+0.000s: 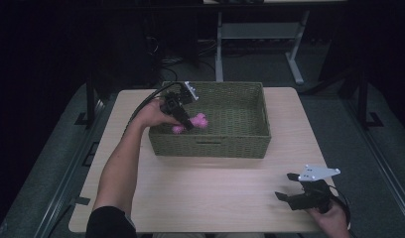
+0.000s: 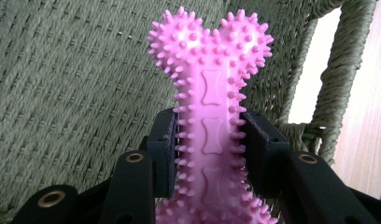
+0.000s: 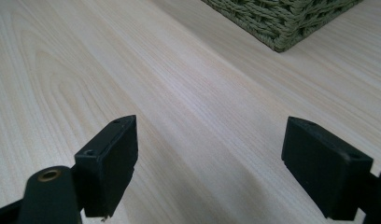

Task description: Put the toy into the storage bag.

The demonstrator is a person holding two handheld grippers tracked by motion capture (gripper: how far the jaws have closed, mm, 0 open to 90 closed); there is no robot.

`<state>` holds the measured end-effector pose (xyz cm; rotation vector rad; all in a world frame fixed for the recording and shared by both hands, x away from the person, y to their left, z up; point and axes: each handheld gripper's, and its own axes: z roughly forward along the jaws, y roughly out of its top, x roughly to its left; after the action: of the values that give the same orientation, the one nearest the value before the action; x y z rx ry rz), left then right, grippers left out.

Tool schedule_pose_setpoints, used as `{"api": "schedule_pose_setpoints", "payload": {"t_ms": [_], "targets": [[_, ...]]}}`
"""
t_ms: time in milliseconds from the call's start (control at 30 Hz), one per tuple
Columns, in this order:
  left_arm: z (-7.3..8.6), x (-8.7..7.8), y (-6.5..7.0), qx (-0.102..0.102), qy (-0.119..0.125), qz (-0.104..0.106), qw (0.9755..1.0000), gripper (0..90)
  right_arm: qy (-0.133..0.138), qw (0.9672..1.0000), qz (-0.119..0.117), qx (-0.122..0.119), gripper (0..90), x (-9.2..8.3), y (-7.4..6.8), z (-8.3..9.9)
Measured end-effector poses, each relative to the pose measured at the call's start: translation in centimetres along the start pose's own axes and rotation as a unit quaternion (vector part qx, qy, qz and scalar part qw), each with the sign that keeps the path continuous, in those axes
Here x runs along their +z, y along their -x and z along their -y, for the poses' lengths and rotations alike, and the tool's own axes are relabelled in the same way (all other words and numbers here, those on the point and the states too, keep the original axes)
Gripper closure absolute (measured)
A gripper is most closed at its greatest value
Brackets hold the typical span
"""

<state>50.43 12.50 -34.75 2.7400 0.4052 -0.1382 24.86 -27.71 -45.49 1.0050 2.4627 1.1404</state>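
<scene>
A pink spiky bone-shaped toy (image 2: 211,112) is clamped at its shaft between the two black pads of my left gripper (image 2: 209,147). In the high view the toy (image 1: 198,121) hangs just inside the left part of the green woven basket (image 1: 240,144), with the left gripper (image 1: 183,119) shut on it over the basket's left rim. My right gripper (image 1: 285,186) rests near the table's front right corner, its jaws wide apart. In the right gripper view its pads (image 3: 111,163) frame bare wood, nothing between them.
The light wooden table (image 1: 210,193) has free room in front of the basket. A basket corner (image 3: 282,23) lies ahead of the right gripper. The basket's handle slot (image 2: 314,65) is beside the toy. Dark floor and desk legs (image 1: 295,64) lie beyond.
</scene>
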Motion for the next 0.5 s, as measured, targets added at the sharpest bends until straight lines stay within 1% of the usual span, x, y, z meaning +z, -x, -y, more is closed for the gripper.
{"api": "schedule_pose_setpoints", "payload": {"t_ms": [33,300,367,500], "targets": [[0.0,0.1,0.0,-0.001,0.002,0.001,1.0000,58.7,0.000,1.0000,0.001,-0.001,18.1,0.0,0.0,0.0],[-0.2,0.9,-0.2,-0.002,-0.011,0.007,0.9999,58.6,-0.001,1.0000,0.001,-0.002,18.1,0.0,0.1,0.0],[-0.2,1.1,-0.3,-0.002,-0.012,0.004,0.9999,58.6,-0.001,1.0000,0.000,-0.002,18.1,0.0,0.1,0.0],[-0.2,1.1,-0.4,-0.004,-0.010,0.006,0.9999,58.6,-0.001,1.0000,0.000,-0.003,18.1,0.0,0.1,0.0]]}}
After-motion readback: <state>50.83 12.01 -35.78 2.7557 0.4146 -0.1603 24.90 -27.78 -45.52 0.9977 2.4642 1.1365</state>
